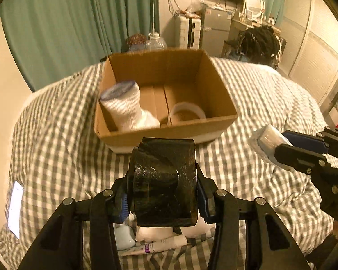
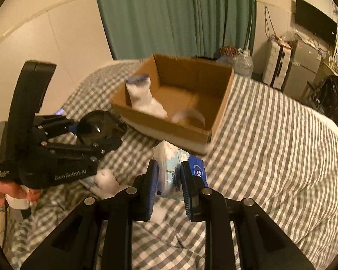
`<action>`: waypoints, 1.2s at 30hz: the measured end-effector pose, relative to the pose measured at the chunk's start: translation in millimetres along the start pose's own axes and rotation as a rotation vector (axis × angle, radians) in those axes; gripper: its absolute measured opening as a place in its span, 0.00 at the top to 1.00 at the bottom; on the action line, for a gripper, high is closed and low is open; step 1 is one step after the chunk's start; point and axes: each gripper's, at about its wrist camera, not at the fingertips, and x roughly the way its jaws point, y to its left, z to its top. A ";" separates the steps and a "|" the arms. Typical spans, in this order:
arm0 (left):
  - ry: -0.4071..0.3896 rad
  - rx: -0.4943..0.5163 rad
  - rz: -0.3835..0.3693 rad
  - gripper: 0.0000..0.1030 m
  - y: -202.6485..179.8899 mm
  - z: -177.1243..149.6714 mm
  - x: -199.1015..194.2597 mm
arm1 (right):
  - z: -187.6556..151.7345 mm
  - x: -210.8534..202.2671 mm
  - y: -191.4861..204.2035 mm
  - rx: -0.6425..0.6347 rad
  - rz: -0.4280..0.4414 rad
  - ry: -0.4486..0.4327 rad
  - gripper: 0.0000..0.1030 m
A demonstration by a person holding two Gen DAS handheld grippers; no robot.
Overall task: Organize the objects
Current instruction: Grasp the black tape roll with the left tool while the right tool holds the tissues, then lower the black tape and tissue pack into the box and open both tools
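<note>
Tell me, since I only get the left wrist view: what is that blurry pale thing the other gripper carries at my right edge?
Observer: A soft pack of tissues in a blue-printed wrapper, clamped between the right gripper pads.
Operator: And what holds the gripper in front of me, the one with the black tape roll?
Observer: A person's hand holds the left gripper at its rear end, low at the left edge of the right wrist view.
Operator: Any marking on it?
Observer: Yes, pale lettering runs along the side of its black body.
</note>
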 end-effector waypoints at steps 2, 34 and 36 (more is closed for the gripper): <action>-0.012 -0.013 -0.006 0.54 7.6 8.1 -9.5 | 12.5 -5.8 1.6 0.002 0.010 -0.021 0.80; -0.055 0.041 -0.092 0.54 44.0 129.2 72.0 | 191.9 125.4 -60.4 0.136 0.005 -0.046 0.80; -0.044 0.055 -0.077 0.54 42.3 125.9 76.1 | 188.1 131.5 -65.2 0.156 0.007 -0.037 0.78</action>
